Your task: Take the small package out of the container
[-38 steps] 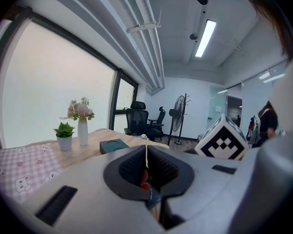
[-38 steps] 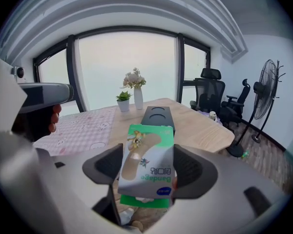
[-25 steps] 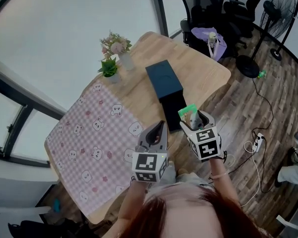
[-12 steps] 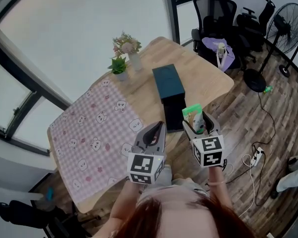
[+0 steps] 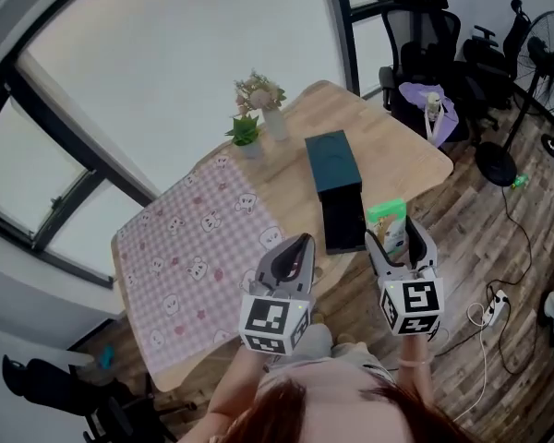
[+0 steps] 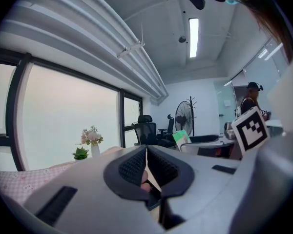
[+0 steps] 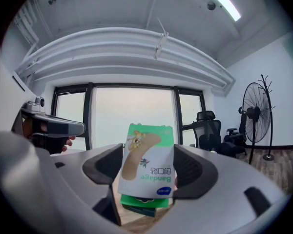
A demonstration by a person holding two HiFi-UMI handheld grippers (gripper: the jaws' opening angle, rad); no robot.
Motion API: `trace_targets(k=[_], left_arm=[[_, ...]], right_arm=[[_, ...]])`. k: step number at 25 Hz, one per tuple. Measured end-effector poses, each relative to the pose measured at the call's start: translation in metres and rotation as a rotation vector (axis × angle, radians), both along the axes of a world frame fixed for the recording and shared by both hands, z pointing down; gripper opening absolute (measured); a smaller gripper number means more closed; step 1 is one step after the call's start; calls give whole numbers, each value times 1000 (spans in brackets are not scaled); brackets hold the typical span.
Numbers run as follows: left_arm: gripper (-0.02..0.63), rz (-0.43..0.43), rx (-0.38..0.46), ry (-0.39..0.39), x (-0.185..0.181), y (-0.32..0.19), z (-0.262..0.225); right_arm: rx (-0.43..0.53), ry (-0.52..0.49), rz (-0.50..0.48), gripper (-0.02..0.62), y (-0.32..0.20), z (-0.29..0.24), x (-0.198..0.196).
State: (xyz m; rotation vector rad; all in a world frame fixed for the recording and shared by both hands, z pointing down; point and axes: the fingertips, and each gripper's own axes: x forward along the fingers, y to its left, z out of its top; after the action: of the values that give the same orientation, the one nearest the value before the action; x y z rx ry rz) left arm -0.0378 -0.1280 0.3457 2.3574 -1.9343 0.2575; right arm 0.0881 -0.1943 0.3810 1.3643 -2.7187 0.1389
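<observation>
My right gripper (image 5: 397, 236) is shut on a small green and white bandage package (image 5: 389, 221), held upright in the air off the near right edge of the table. In the right gripper view the package (image 7: 147, 165) fills the gap between the jaws of my right gripper (image 7: 149, 172). The container is a dark blue box (image 5: 335, 175) lying open on the wooden table (image 5: 397, 150), its near half open toward me. My left gripper (image 5: 294, 257) is shut with nothing in it, held over the table's near edge. In the left gripper view its pads (image 6: 135, 166) meet at my left gripper (image 6: 146, 167).
A pink checked cloth with bear prints (image 5: 189, 257) covers the table's left part. A small green plant (image 5: 246, 133) and a vase of flowers (image 5: 263, 95) stand at the far edge. Office chairs (image 5: 429, 58), a purple bag (image 5: 432, 102) and a floor fan (image 5: 534, 72) are at the right.
The head view has shifted, so the table sits further right and higher. Both grippers have kept their pose near the table's near edge, the right one still holding the package.
</observation>
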Motion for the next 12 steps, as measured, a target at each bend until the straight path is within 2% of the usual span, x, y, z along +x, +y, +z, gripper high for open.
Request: trace_targets(k=[4,12], left_arm=[[15,1,16,-10,-3,1,-7],[15,25,38,2,-22,-6,-19]], right_arm=[[58,-14,10,323,2,-14,-1],[87,-25,38,322,1,-32,-17]])
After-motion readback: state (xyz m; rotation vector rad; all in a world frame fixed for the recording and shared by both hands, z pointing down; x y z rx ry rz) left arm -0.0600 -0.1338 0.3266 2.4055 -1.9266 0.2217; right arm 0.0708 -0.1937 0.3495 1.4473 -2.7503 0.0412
